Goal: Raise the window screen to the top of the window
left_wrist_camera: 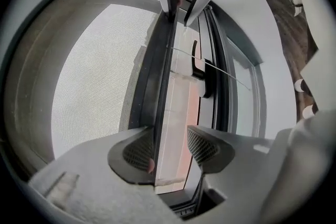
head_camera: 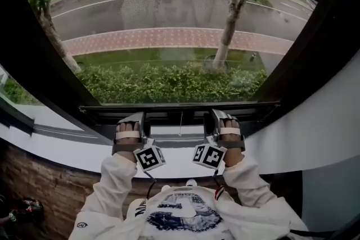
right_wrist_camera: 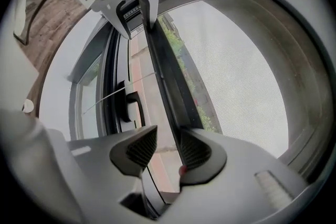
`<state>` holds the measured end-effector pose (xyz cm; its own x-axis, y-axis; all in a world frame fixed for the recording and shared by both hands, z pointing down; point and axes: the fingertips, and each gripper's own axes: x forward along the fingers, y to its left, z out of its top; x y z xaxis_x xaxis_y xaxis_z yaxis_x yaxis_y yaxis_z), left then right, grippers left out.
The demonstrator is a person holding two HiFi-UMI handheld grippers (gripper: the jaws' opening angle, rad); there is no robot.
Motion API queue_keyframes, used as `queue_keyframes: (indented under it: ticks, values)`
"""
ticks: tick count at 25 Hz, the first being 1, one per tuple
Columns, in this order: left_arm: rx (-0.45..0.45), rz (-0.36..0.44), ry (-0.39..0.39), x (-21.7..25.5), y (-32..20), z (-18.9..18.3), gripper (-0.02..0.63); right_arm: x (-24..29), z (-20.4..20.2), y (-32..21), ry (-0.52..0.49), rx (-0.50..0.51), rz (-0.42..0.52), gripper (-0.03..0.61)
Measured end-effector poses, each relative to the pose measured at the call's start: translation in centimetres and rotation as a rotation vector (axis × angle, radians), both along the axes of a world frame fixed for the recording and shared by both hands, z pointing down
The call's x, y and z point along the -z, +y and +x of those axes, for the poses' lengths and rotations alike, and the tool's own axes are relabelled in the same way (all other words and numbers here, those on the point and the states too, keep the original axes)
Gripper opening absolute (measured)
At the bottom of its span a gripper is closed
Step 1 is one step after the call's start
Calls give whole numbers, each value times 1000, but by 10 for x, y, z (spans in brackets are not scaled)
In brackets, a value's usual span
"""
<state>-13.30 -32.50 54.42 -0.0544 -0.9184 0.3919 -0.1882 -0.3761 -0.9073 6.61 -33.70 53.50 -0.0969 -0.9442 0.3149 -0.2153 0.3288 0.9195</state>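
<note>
Left gripper (left_wrist_camera: 170, 152), right gripper (right_wrist_camera: 163, 149) — astride screen bar (left_wrist_camera: 157, 76) | bar level, crosswise

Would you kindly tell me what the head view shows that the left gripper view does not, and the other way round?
Only the head view: the road, trees and hedge outside the window. Only the left gripper view: the left gripper with its jaws straddling the screen's bottom bar, one pad against it and a gap at the other. Both: the left gripper and the right gripper at that same bar, the mesh, and the thin cord.
</note>
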Motion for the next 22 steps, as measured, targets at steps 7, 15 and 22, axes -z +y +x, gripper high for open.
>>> queue_keyframes:
  ticks: [7, 15, 22]
  values:
    - [1, 61, 5, 35, -5, -2, 204, 37, -2, -4, -32, -8, 77, 143]
    - [-2, 102, -4, 57, -7, -3, 204, 59, -3, -6, -43, -5, 120, 143]
    - [-5, 131, 3, 73, -6, -5, 204, 75, -4, -4, -55, -12, 160, 140]
